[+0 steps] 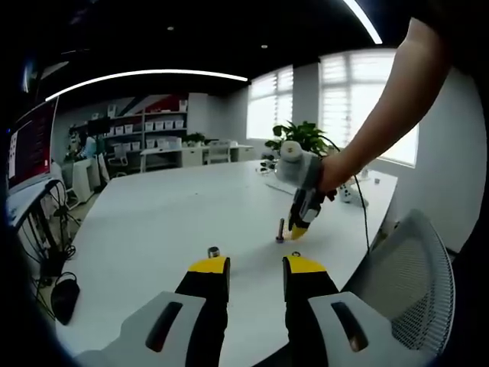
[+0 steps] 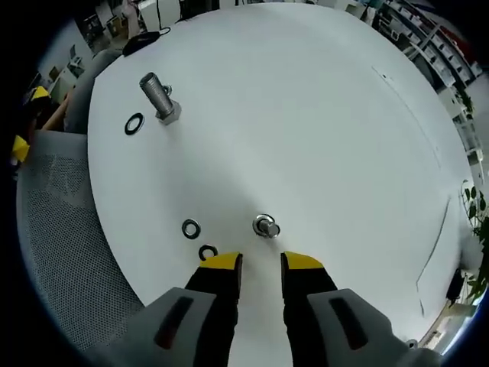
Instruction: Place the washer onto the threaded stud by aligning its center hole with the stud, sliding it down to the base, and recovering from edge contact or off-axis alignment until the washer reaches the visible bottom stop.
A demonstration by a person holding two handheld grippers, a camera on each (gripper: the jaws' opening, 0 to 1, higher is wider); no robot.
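Two loose washers lie just ahead of the right claw (image 2: 261, 264), whose jaws stand narrowly apart and hold nothing: one washer (image 2: 191, 228) and a second (image 2: 207, 251) at the tip of its jaw on the tabletop-edge side. A short threaded stud (image 2: 265, 226) stands upright straight beyond the jaws, its axis pointing nearly at the camera. Farther along the tabletop (image 2: 306, 115) edge a larger bolt (image 2: 158, 97) stands by another washer (image 2: 134, 123). The right claw is the nearer; the left claw (image 1: 256, 269), narrowly parted and empty, hangs well back.
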